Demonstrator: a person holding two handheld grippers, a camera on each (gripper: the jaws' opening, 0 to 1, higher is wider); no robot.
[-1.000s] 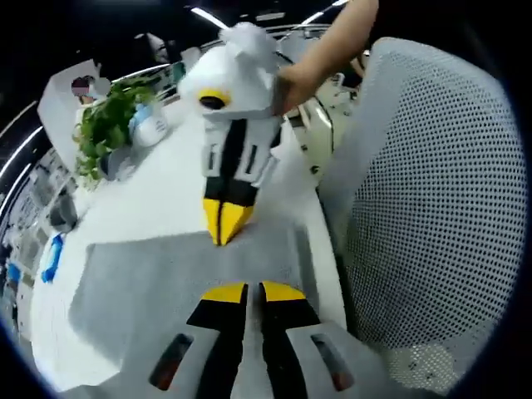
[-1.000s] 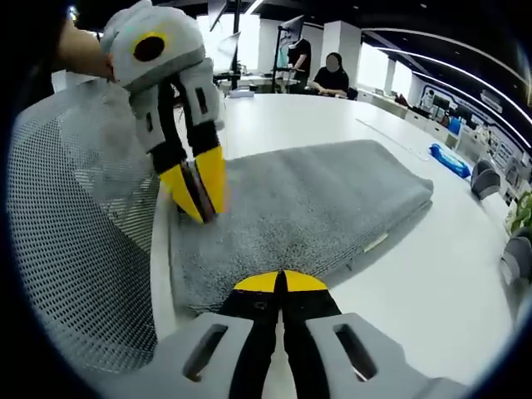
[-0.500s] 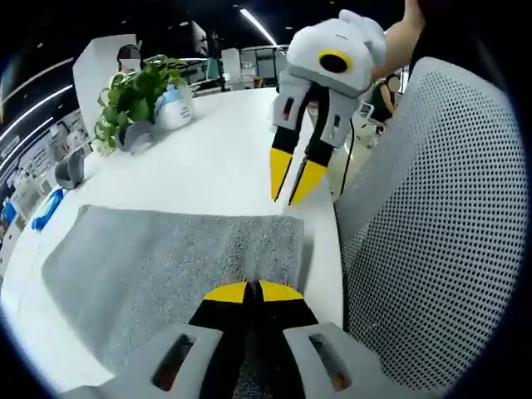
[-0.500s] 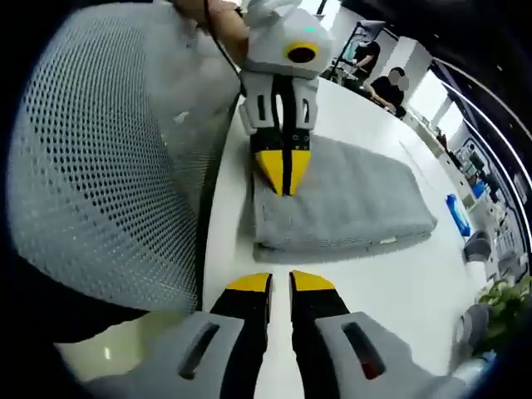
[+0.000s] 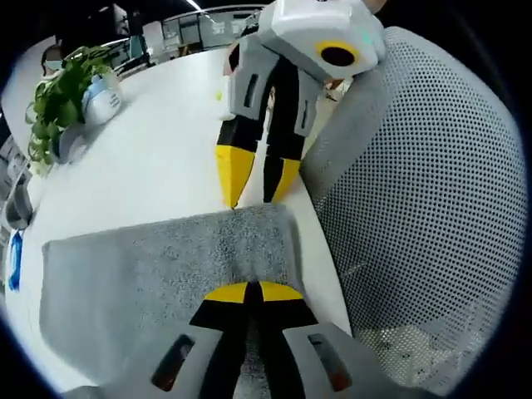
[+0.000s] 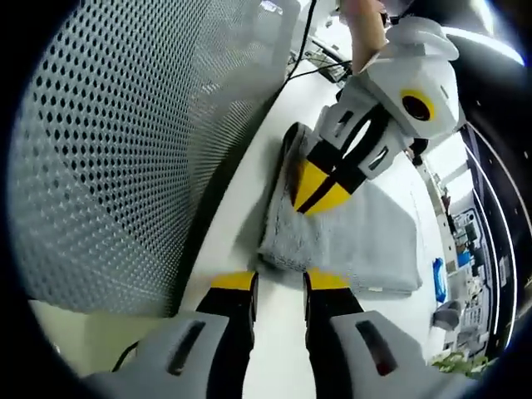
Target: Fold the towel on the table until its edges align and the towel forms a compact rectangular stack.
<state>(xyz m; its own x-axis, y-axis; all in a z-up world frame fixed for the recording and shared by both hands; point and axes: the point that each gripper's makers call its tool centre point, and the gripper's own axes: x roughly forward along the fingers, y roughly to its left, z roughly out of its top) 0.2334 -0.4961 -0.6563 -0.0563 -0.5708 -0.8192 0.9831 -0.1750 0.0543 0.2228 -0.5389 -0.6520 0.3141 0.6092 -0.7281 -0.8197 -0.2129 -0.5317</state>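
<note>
Jaws of the left gripper (image 5: 247, 291) rise from the bottom of the left gripper view pressed together, their yellow tips resting on the near edge of the towel (image 5: 158, 274); whether they pinch cloth or merely lie on it cannot be told. The towel, grey and folded, lies flat on the white table (image 5: 158, 158), its right edge close to the table's edge beside the mesh chair (image 5: 416, 191). Just past the towel's far edge, the right gripper (image 5: 249, 187) points down at the table with its jaws spread apart, holding nothing, tips at or just off the towel's far corner. Farther off on the table stands a plant (image 5: 58, 104) with a pale pot.

In the right gripper view, the right gripper (image 6: 278, 281) shows its two jaws parted over bare table (image 6: 249, 208), just short of the towel (image 6: 357, 237). Beyond, the left gripper (image 6: 320, 189) slants down from the upper right, its yellow tips shut and lying on the towel near its chair-side edge. A hand (image 6: 366, 21) grips that tool from above. The chair (image 6: 125, 141) back stands along the left. A blue item (image 6: 439, 278) lies on the table past the towel.
</note>
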